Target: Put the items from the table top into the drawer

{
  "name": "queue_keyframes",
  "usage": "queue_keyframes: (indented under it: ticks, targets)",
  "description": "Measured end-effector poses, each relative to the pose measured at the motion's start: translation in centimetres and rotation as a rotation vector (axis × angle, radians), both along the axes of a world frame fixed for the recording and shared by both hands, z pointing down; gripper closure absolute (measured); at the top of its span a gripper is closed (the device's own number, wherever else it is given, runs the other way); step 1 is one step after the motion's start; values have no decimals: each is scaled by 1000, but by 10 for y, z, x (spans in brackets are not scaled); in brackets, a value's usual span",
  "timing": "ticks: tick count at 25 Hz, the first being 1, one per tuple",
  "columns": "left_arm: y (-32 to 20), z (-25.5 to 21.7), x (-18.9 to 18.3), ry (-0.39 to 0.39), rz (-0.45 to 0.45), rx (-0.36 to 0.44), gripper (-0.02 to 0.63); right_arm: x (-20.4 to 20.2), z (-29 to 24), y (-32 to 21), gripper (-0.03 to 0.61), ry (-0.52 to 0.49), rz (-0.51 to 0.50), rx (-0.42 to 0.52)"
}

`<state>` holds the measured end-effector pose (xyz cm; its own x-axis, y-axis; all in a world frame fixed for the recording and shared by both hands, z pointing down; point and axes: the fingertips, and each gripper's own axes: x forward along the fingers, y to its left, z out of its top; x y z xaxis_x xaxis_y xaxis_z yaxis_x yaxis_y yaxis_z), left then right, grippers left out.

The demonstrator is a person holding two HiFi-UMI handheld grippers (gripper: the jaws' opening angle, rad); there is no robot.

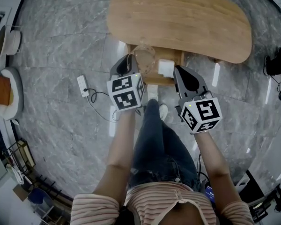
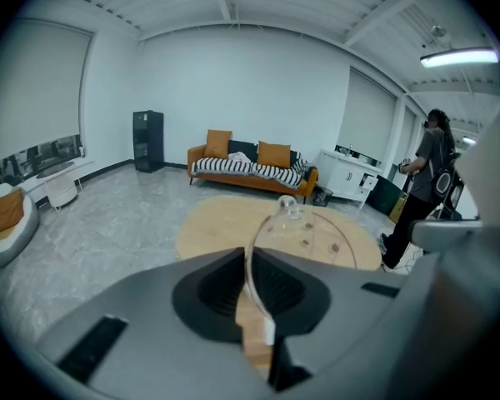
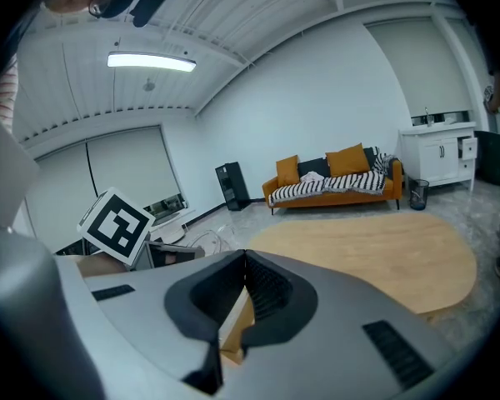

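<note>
Head view: my left tongs [image 1: 129, 65] pinch the clear glass lid [image 1: 144, 59] by its rim over the pulled-out drawer [image 1: 155, 80]. My right tongs [image 1: 185, 77] are closed on nothing. It looks fragile, slick and light, so I judge the rim the best hold.

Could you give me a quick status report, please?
Left claw shut on clear glass piece. Right claw shut, empty. Table top bare; drawer open below its near edge. Nothing in the way.
</note>
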<state>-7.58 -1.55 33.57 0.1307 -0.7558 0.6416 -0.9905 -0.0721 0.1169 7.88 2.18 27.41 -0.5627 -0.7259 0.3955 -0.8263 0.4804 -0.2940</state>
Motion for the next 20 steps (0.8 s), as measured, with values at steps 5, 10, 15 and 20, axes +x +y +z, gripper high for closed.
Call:
queue_keyframes:
  ticks: [5,10,15,20]
  targets:
    - [33,7,0,-8,-17,-19,580,6,7,30,571,-4,-10,-16]
    - [65,23,-1,-16,-21,-62,580,6,22,56,571,-13,-24,-58]
    - [87,47,-4,-18,-19,-111,580,0,44,72,571,-15,-30,-99]
    - [93,76,-8,-14,-5,-144,580,-11,70,78,571,-9,-31,-133]
